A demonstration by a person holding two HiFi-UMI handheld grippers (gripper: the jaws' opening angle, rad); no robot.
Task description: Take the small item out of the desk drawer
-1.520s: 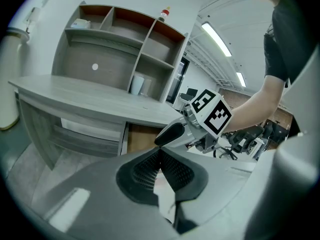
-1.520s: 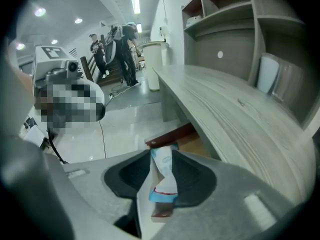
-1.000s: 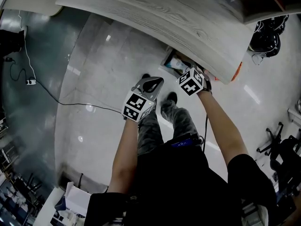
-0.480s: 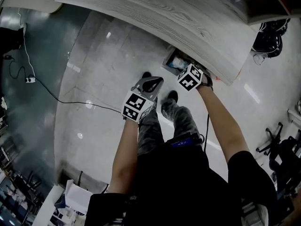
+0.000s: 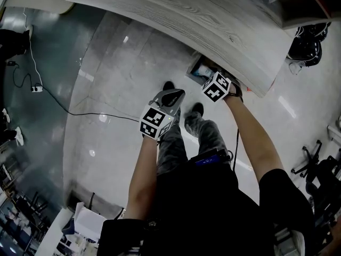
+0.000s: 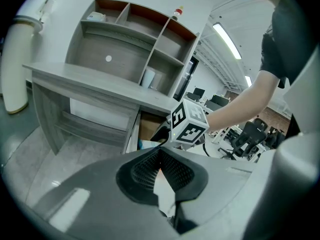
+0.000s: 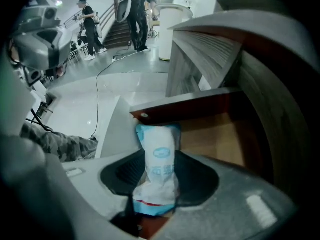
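Right tongs [image 7: 160, 160]: closing on the packet [image 7: 156, 134], both pads touching its sides; reaching in under the worktop's [image 5: 213, 25] near edge, into the open drawer [image 7: 215, 139].

Left tongs [image 5: 173, 95]: pressing together, pinching nothing; hanging over the floor [image 5: 117, 84] in front of the person's legs, well apart from the drawer and pointing towards it.

Packet: small, soft, white and light blue, with blue print too blurred for reading; lying lengthwise between the right tongs, narrowing where the pads are meeting it, its far end spreading wider near the drawer's front corner; being inside the drawer, over the brown bottom. Resting on the bottom or already lifted: not possible to tell.

Drawer: standing pulled out below the worktop, showing a brown wooden inside and a pale front panel.

Worktop: grey, with wood grain; carrying a shelf unit [image 6: 130, 39] with several compartments at its back, seen from the left gripper view.

Marker cube [image 6: 189, 124]: sitting on the right tongs, showing black and white squares, just in front of the drawer opening.

Person: standing at the worktop, wearing camouflage trousers [image 5: 173, 148] and a dark top, stretching both bare forearms forward.

Cable [image 5: 80, 114]: black, thin, running across the glossy floor to the left.
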